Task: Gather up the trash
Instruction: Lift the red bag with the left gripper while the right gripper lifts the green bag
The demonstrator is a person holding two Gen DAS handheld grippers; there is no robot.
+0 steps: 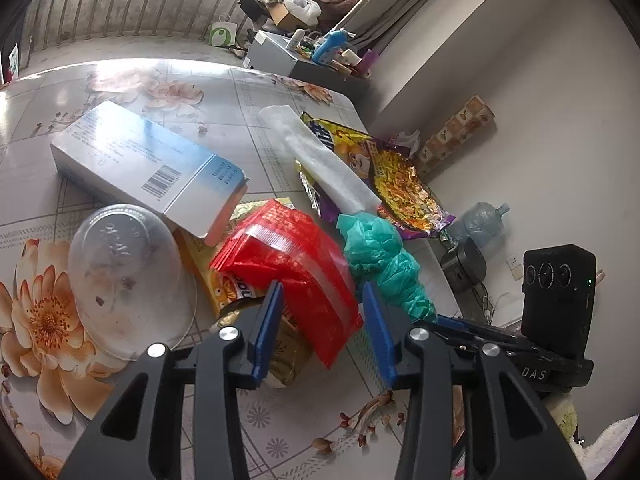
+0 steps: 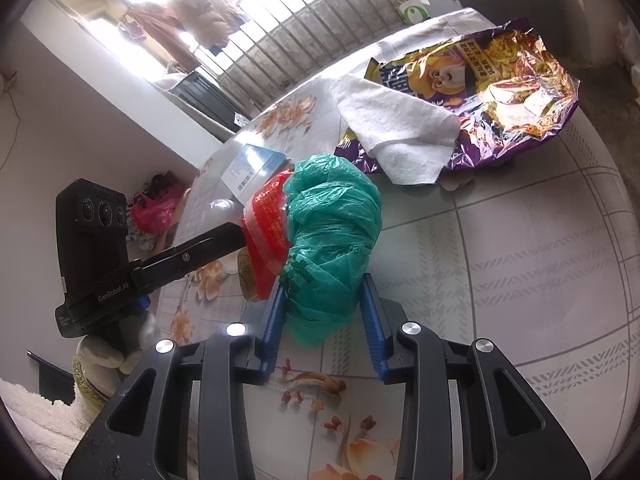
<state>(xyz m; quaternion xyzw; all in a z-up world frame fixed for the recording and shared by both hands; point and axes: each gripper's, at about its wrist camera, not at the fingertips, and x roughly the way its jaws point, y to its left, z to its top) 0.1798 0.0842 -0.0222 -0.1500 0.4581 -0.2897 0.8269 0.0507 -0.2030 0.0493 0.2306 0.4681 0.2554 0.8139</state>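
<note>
While the left gripper (image 1: 323,300) stands with jaws apart around the red packet (image 1: 296,256), not pressing it, the right gripper (image 2: 325,294) clamps the green plastic bag (image 2: 332,236). Both lie on the floral table (image 2: 520,260), purple snack wrapper (image 2: 500,92) at one o'clock.

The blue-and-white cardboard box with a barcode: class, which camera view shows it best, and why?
The left wrist view: the blue-and-white cardboard box lies nearly whole, barcode and open end visible. The right wrist view shows only a corner behind the red plastic wrapper.
</note>
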